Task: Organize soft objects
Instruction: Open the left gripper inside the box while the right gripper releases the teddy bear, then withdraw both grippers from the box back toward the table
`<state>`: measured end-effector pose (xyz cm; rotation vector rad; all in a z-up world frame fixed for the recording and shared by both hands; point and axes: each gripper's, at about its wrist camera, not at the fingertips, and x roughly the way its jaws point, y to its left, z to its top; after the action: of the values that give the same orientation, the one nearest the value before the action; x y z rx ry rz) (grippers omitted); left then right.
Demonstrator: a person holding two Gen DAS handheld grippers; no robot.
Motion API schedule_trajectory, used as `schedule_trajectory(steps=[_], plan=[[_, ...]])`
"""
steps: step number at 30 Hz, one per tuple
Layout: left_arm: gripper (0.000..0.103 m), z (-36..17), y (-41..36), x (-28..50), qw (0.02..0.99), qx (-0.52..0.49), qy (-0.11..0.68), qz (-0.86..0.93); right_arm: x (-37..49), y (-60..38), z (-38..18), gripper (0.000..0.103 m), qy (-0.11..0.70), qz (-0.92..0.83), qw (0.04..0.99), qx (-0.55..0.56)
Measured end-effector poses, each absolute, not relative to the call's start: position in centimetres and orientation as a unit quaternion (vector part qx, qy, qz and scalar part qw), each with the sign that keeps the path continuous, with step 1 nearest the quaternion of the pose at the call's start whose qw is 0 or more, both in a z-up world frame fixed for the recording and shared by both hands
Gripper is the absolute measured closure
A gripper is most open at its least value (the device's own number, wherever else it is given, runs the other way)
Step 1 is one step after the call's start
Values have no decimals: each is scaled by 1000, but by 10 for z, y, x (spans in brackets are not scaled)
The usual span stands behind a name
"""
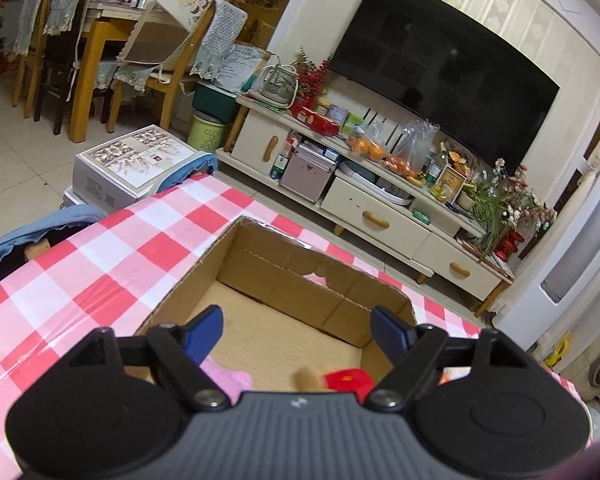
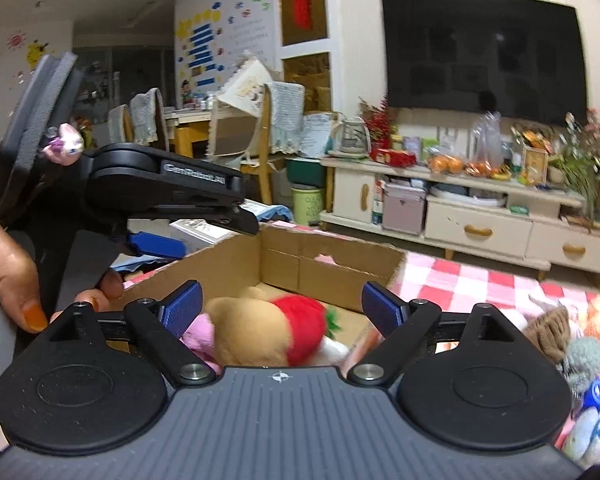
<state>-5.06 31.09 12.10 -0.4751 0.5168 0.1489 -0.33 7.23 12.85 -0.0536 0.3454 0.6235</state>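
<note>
Left wrist view: the left gripper [image 1: 296, 326] hangs over the box [image 1: 260, 280] on the checked cloth [image 1: 100, 256], jaws wide apart and empty.

Right wrist view: the right gripper [image 2: 282, 304] is spread wide too, empty. A tan plush [image 2: 256, 328] in red lies inside the box [image 2: 332, 276]; more toys [image 2: 580, 344] sit on the cloth at right.

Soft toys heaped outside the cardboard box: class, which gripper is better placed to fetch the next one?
Probably the right gripper: the loose toy pile lies just to its right, while the open left gripper faces into the box.
</note>
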Motion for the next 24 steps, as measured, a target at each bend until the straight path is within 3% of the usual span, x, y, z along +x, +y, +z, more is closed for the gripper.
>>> schedule_trajectory(steps=[10, 24], plan=[[1, 122, 293, -52, 941, -213, 256, 55, -11, 54, 118, 0, 206, 230, 951, 1], [1, 123, 251, -53, 946, -197, 257, 8, -27, 28, 116, 0, 210, 182, 960, 19]])
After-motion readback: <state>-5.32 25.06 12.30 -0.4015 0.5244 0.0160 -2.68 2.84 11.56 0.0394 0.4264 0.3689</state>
